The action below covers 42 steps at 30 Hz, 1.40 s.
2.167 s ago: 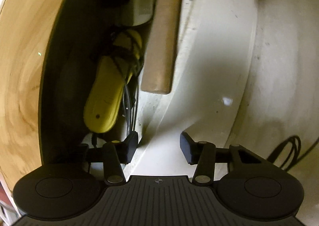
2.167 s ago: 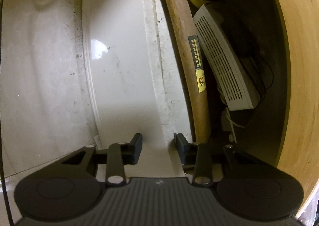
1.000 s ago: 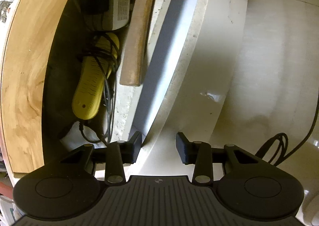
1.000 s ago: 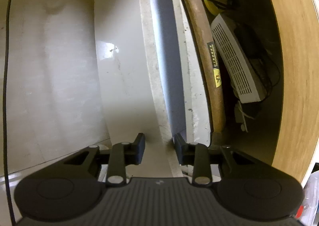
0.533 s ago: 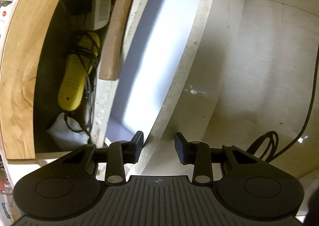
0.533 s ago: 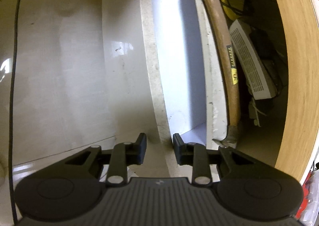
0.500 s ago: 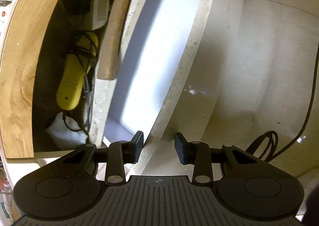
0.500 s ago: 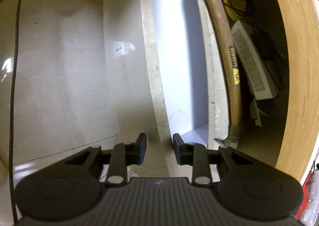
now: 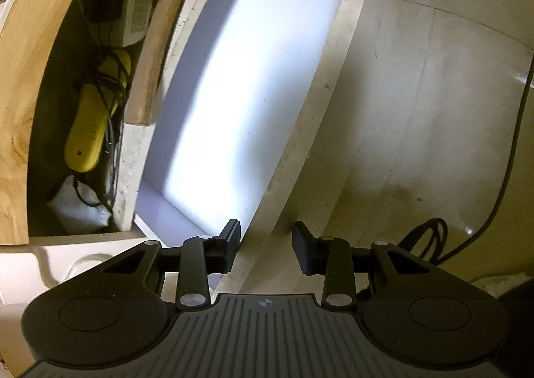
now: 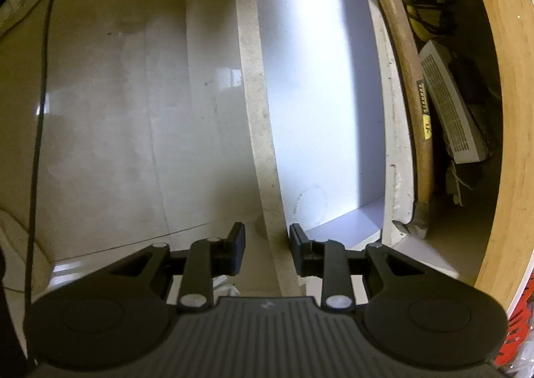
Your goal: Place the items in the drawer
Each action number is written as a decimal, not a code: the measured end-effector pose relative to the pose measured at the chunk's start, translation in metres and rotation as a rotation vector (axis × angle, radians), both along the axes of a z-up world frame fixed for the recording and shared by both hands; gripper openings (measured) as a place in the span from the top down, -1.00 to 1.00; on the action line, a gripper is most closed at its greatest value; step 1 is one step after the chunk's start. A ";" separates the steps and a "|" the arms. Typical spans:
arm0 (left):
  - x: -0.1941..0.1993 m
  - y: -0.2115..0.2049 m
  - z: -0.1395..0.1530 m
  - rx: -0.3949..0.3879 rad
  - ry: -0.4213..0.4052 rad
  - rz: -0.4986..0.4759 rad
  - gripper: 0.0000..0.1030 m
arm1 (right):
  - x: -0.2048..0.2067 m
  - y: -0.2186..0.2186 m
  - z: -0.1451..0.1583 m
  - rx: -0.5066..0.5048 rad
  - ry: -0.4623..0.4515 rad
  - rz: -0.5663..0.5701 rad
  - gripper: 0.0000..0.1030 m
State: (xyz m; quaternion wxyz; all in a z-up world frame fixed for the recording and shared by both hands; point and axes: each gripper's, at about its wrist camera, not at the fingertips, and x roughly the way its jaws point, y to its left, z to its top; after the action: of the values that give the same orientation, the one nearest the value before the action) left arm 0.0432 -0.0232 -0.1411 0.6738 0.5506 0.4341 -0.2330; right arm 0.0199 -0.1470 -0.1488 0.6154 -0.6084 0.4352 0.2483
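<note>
Both tongs straddle the drawer's front panel, one near each end: left gripper and right gripper. Jaws are narrow around the panel edge with gaps showing; whether any pad touches, can't tell. Likely hooked there to draw it out evenly. Drawer stands open, its white floor bare. Behind its rear wall, in the cabinet, lie a hammer, a yellow plastic thing wrapped in cord and a white vented box. No item in either gripper.
</note>
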 end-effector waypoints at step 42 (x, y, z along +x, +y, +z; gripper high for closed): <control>0.000 -0.008 0.005 -0.096 0.006 0.137 -0.51 | -0.012 0.003 0.008 0.129 0.084 -0.062 -0.99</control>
State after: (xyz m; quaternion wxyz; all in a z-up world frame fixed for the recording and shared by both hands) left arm 0.0437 -0.0312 -0.1359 0.7125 0.4861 0.4610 -0.2086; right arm 0.0081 -0.1437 -0.1408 0.6421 -0.5428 0.4623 0.2818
